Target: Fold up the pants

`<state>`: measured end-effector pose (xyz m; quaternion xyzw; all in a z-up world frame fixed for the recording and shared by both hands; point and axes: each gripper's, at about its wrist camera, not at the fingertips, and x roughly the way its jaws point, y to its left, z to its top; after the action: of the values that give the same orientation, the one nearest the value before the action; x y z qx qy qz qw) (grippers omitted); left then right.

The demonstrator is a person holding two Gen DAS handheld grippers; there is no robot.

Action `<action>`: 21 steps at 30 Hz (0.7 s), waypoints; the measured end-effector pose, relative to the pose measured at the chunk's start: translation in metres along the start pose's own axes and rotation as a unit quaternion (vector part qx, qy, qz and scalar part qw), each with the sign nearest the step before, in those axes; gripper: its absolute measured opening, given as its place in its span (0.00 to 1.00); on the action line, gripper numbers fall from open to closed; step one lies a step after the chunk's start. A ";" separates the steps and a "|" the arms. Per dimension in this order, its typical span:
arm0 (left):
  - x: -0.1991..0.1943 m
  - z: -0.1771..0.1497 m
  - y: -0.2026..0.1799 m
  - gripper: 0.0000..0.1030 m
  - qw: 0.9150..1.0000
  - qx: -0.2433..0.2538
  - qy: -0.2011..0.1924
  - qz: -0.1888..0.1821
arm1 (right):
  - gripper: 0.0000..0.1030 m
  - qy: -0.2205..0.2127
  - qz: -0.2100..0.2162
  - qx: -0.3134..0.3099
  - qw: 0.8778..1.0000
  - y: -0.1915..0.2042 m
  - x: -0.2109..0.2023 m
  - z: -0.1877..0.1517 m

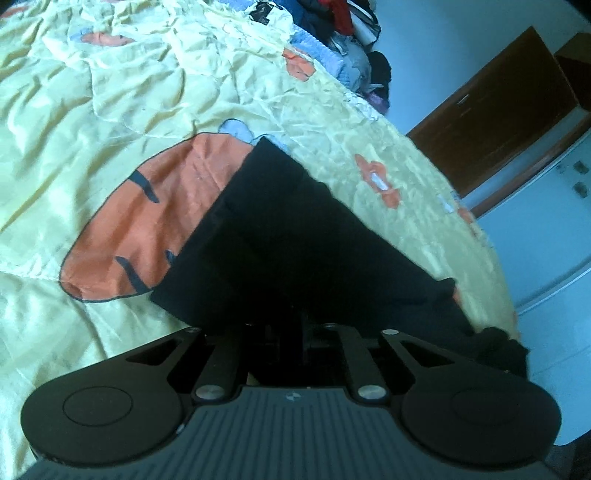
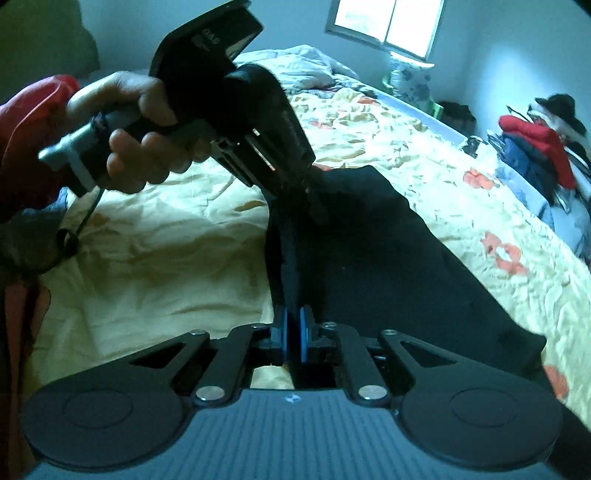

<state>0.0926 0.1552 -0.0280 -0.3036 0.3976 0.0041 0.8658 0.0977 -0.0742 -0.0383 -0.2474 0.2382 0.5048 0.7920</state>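
Observation:
The black pants point(image 1: 280, 236) lie partly on a yellow quilted bedspread point(image 1: 110, 110), with one end lifted. In the left wrist view the cloth drapes over my left gripper point(image 1: 291, 325) and hides its fingers; the linkage stands closed in. In the right wrist view my right gripper point(image 2: 293, 332) has its blue pads point(image 2: 281, 334) pinched on an edge of the pants point(image 2: 369, 251). The left gripper point(image 2: 306, 181) also shows there, held in a hand, its tip buried in the pants' raised edge, a little beyond the right gripper.
The bedspread has orange patches point(image 1: 147, 221). A pile of clothes point(image 2: 535, 147) lies at the bed's far side. A rumpled white duvet point(image 2: 306, 62) lies below a window point(image 2: 388, 26). A brown wooden door point(image 1: 498, 118) stands beyond the bed's edge.

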 end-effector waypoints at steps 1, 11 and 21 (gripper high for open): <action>0.000 -0.002 -0.001 0.21 1.000 0.005 -0.005 0.006 | 0.07 -0.001 -0.001 0.006 1.000 0.001 0.001 -0.002; -0.033 -0.014 -0.024 0.51 0.989 0.079 -0.070 0.100 | 0.10 -0.041 -0.064 0.082 0.994 -0.002 -0.055 -0.030; -0.033 -0.036 -0.097 0.64 0.967 0.214 -0.107 0.091 | 0.42 0.024 -0.217 0.264 0.939 -0.047 -0.143 -0.142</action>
<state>0.0695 0.0647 0.0280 -0.0716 0.3204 0.0301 0.9441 0.0683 -0.2787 -0.0496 -0.0866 0.3224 0.2333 0.9133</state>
